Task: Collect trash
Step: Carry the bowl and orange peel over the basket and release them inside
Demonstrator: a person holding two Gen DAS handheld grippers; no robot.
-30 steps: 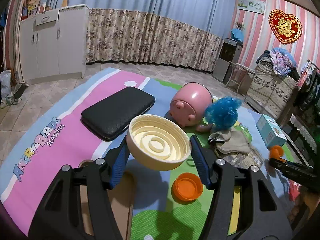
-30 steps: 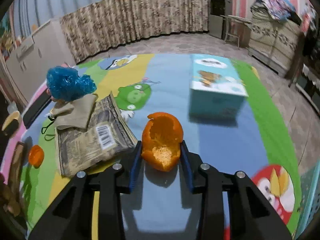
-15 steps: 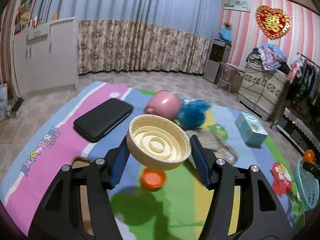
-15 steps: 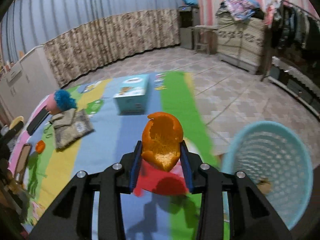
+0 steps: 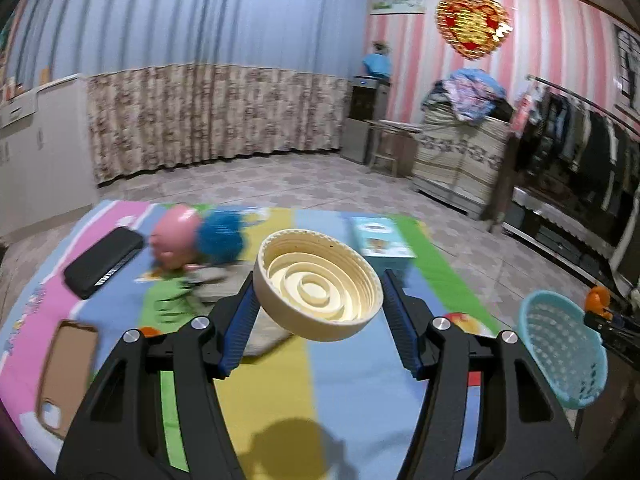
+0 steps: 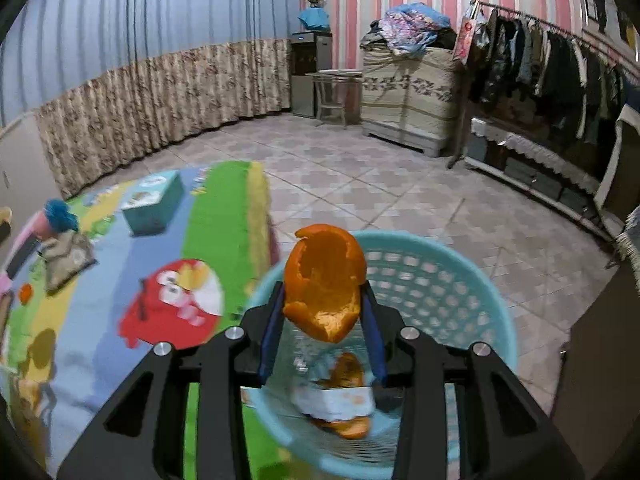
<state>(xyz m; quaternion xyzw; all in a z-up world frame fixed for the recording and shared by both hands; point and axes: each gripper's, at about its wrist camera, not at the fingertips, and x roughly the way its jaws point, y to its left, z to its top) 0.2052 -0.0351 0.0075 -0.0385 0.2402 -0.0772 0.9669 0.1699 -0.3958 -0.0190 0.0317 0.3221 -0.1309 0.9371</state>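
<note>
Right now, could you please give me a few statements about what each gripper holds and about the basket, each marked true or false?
1. The right gripper holds an orange peel. True.
2. The left gripper is empty. False: it grips a cream lid.
3. The blue basket is empty. False: peel and paper lie inside.
4. The peel sits above the basket. True.
5. The tissue box lies inside the basket. False: it stands on the mat.
</note>
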